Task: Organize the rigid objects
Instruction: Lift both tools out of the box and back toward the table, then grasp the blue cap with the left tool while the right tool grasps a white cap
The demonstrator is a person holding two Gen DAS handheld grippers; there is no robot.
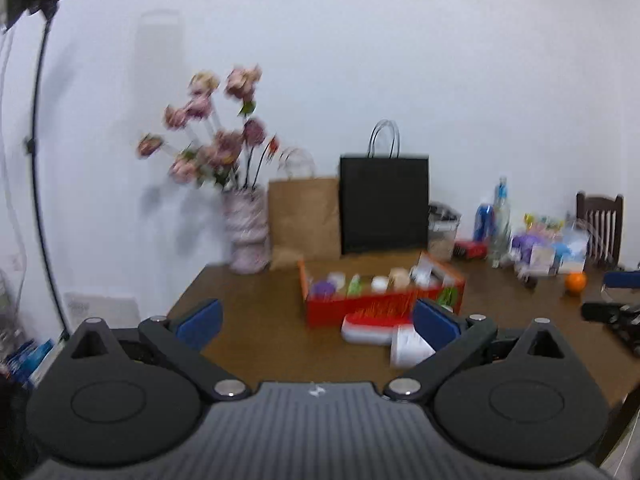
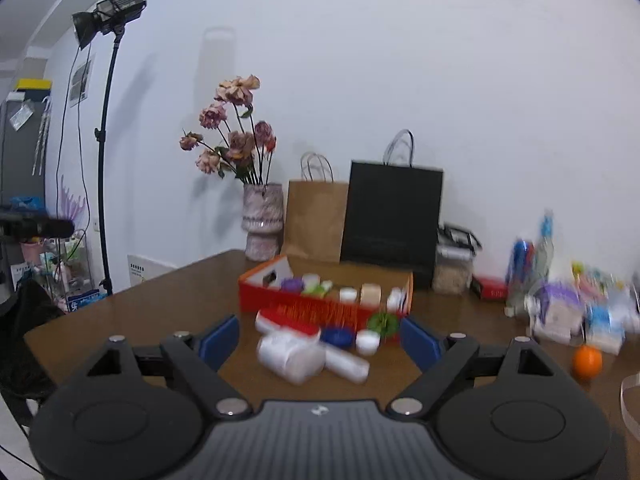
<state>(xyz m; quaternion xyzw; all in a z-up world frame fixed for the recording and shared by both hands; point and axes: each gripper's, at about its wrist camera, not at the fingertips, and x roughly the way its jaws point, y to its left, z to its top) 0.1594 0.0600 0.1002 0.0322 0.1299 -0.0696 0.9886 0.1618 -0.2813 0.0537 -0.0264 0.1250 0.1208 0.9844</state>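
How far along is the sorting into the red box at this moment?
Partly done: the red box already holds several small jars and lids. Nothing is in hand; the left gripper and right gripper are both open and empty. Still left on the table in front of the box: white bottles, a blue lid, a small white jar and a green item.

An open red box [image 2: 320, 309] holds small jars; white bottles [image 2: 292, 354] lie toppled just before it.
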